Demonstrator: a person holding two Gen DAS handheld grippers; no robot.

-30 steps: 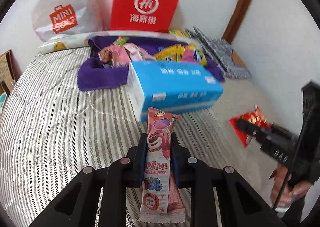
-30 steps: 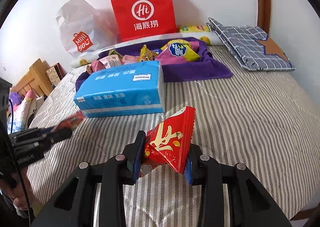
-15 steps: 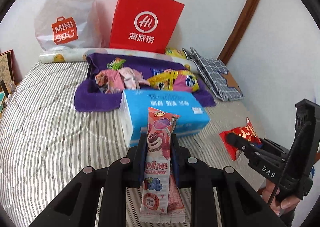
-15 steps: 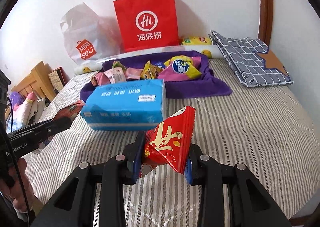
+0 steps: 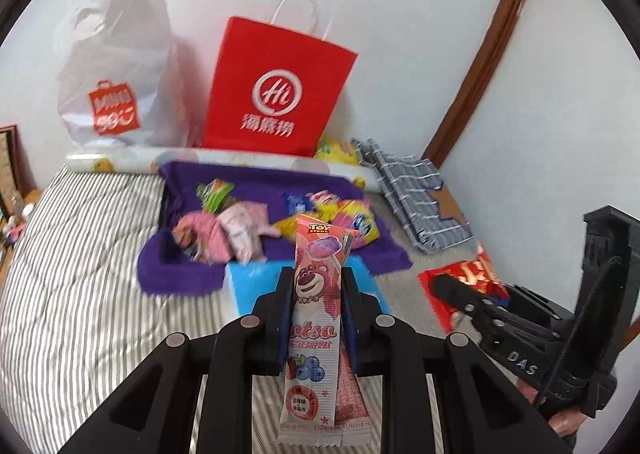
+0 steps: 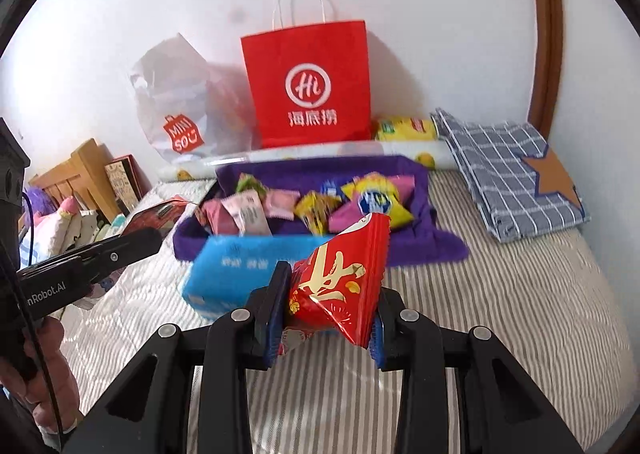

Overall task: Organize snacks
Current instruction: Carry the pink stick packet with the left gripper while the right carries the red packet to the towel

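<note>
Left gripper (image 5: 316,290) is clamped on a long pink Lotso lollipop pack (image 5: 316,318), held upright, pack sticking out past the fingertips at both ends. Right gripper (image 6: 326,310) is clamped on a red snack packet (image 6: 342,282) with gold lettering, tilted, its top corner leaning right. Both are held up off the striped bed cover (image 6: 500,294).

Just beyond both grippers lies a blue tissue pack (image 6: 240,270) on the bed. Right behind it is the purple cloth tray (image 6: 424,238), touching or nearly touching the tissue pack; can't tell which. The tray holds the loose snacks (image 6: 304,206): pink packs on the left, yellow and blue ones on the right.

Far side, against the wall: red paper bag (image 6: 308,86) standing upright, white Miniso plastic bag (image 6: 180,102) to its left. Folded grey checked cloth (image 6: 508,170) with a brown star sits far right on the bed.

From the left wrist view, my right gripper shows at the right edge with the red packet in it; from the right wrist view, my left gripper shows at the left edge.
</note>
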